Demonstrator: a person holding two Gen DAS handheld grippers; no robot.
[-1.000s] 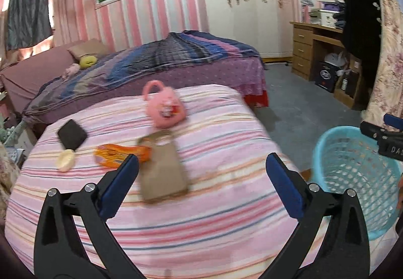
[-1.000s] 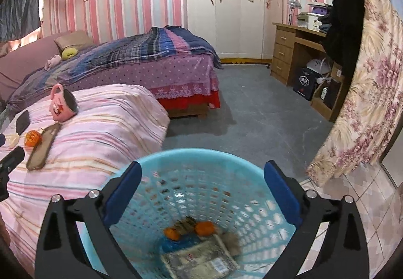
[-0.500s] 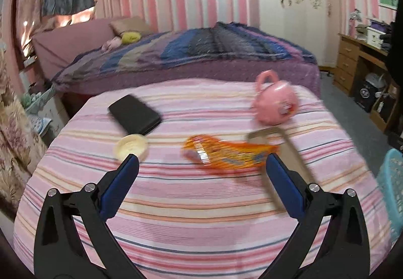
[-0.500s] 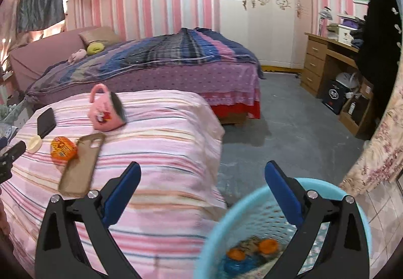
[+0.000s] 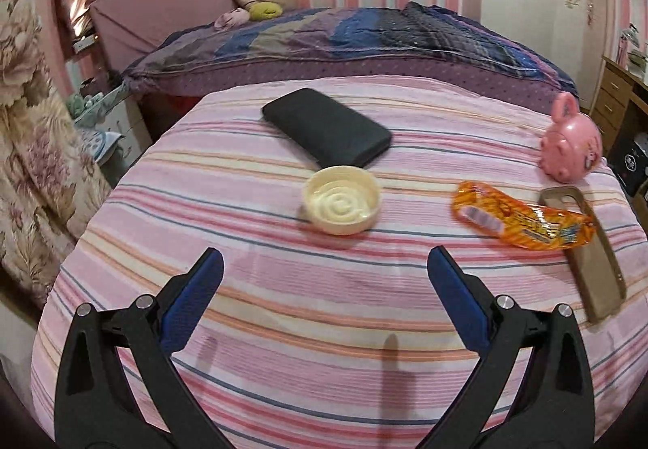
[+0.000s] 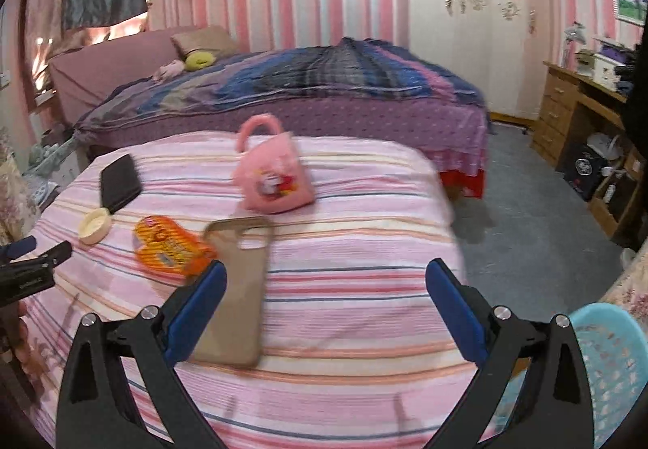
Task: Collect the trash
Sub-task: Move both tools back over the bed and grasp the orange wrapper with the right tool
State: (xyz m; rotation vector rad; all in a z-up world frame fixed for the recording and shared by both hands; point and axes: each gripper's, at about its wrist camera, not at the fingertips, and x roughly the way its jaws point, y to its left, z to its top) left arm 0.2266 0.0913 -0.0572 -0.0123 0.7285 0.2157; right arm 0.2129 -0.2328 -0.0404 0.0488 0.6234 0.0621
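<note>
An orange snack wrapper (image 5: 522, 222) lies on the pink striped bed (image 5: 324, 311), partly over a tan phone case (image 5: 595, 266). A cream round lid (image 5: 342, 205) lies just ahead of my left gripper (image 5: 324, 287), which is open and empty above the bed. My right gripper (image 6: 324, 295) is open and empty over the bed, with the phone case (image 6: 239, 287) by its left finger and the wrapper (image 6: 170, 248) further left. The light blue basket (image 6: 607, 372) sits at lower right. The left gripper (image 6: 36, 266) shows at the left edge.
A black wallet (image 5: 328, 127) and a pink mug (image 5: 569, 153) on its side also lie on the bed. A second bed with a dark blanket (image 6: 324, 84) stands behind. A wooden desk (image 6: 579, 112) stands at right beyond grey floor.
My left gripper swung left across the bed, from the phone case to the cream lid. My right gripper swung left from above the basket to over the bed.
</note>
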